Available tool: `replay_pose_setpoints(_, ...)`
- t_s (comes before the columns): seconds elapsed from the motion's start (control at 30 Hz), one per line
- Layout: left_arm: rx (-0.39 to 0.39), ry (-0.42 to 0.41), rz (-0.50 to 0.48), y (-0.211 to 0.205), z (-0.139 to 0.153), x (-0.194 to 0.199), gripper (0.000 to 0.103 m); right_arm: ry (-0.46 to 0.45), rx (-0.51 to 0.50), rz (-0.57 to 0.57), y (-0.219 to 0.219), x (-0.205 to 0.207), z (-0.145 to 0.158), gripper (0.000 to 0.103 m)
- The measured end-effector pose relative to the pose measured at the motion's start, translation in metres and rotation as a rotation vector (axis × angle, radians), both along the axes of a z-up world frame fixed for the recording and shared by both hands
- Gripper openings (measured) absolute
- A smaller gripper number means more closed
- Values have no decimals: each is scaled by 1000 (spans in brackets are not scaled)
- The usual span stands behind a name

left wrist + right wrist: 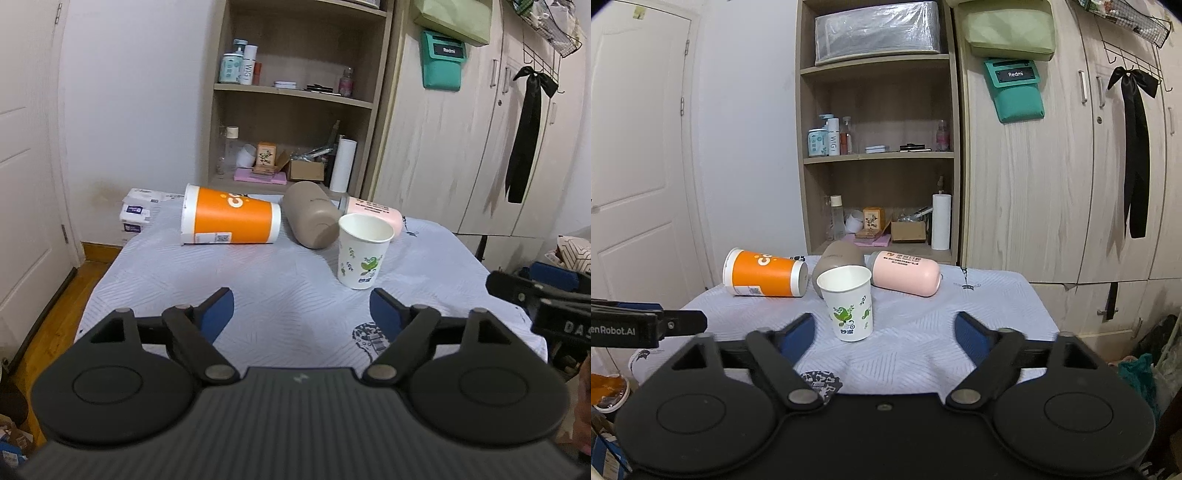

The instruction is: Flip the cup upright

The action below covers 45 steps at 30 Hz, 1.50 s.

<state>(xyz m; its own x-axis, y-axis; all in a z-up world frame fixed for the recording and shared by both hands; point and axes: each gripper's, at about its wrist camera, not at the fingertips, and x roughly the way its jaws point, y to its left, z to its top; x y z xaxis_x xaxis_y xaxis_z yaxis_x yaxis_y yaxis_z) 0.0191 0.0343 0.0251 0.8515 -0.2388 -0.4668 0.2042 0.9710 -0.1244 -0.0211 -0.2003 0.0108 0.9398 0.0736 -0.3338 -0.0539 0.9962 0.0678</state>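
Observation:
A white paper cup with green leaf print point(364, 251) point(847, 303) stands upright on the table. Behind it lie three cups on their sides: an orange and white paper cup point(231, 220) point(764, 274), a taupe tumbler point(312, 214) point(836, 259) and a pink tumbler point(373, 212) point(905, 273). My left gripper point(301, 314) is open and empty, near the table's front edge, short of the white cup. My right gripper point(884, 334) is open and empty, with the white cup just beyond its left finger.
The table has a light blue patterned cloth point(280, 280) point(923, 325). A tissue pack point(138, 210) lies at its far left corner. A wooden shelf unit point(879, 147) and wardrobe point(1052, 184) stand behind. The right gripper's body point(546, 299) shows at the left view's right edge.

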Motion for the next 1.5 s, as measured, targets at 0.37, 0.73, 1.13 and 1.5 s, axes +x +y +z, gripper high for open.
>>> replay_pose_setpoints(0.37, -6, 22, 22, 6, -5, 2, 101, -7, -17, -22, 6, -4, 2, 102)
replay_pose_setpoints(0.73, 35, 58, 55, 5, -9, 7, 103, 21, -34, -66, 8, -3, -2, 102)
replay_pose_setpoints(1.13, 57, 106, 81, 2, -12, 14, 103, 55, -42, -108, 5, 1, -4, 102)
replay_pose_setpoints(1.5, 121, 157, 108, -2, -19, 19, 103, 82, -52, -128, 4, 2, -7, 102)
